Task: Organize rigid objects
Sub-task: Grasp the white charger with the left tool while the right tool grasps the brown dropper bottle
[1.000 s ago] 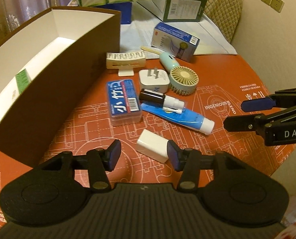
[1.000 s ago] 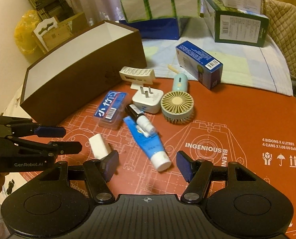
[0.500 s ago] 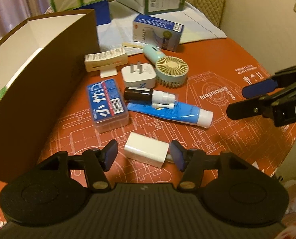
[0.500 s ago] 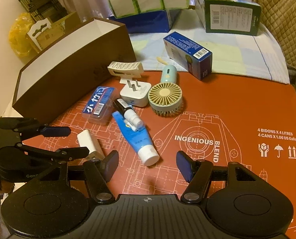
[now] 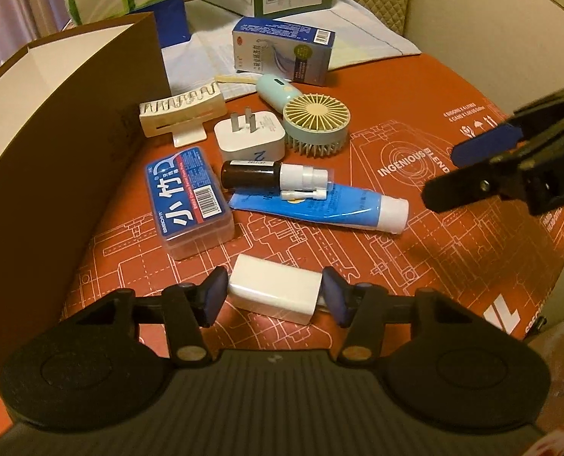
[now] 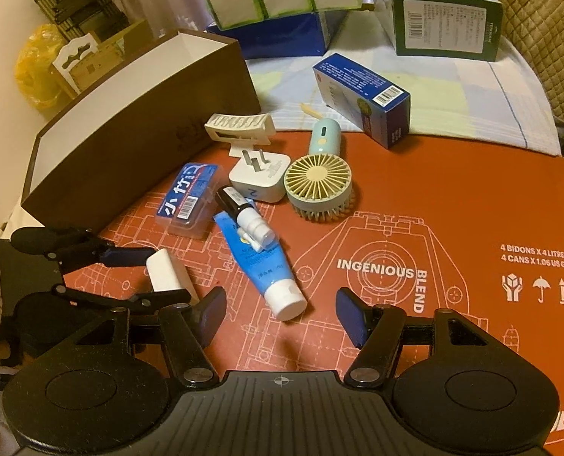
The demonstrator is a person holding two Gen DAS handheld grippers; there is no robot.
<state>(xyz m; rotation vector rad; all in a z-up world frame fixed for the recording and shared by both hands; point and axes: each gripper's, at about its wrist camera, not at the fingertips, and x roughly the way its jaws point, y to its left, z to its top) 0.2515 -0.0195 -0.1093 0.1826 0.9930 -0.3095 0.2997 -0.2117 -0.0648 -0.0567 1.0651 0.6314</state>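
Observation:
My left gripper (image 5: pixel 274 296) is open with its jaws on either side of a white rectangular block (image 5: pixel 276 293) lying on the orange mat (image 5: pixel 414 258); the pads stand close to its ends. The block also shows in the right wrist view (image 6: pixel 168 274) between the left gripper's fingers (image 6: pixel 130 255). My right gripper (image 6: pixel 280 315) is open and empty, above the mat near the cap of a blue tube (image 6: pixel 263 266). A long brown box with a white inside (image 5: pixel 54 121) stands on the left.
On the mat lie a blue floss box (image 5: pixel 187 197), a dark bottle with a white cap (image 5: pixel 266 176), a white plug adapter (image 5: pixel 249 138), a green hand fan (image 5: pixel 312 117), a cream rack (image 5: pixel 181 112) and a blue carton (image 5: pixel 282 51). Larger boxes stand behind.
My left gripper has moved forward and down until its open jaws straddle the white block. The right gripper has drifted slightly back and stays open.

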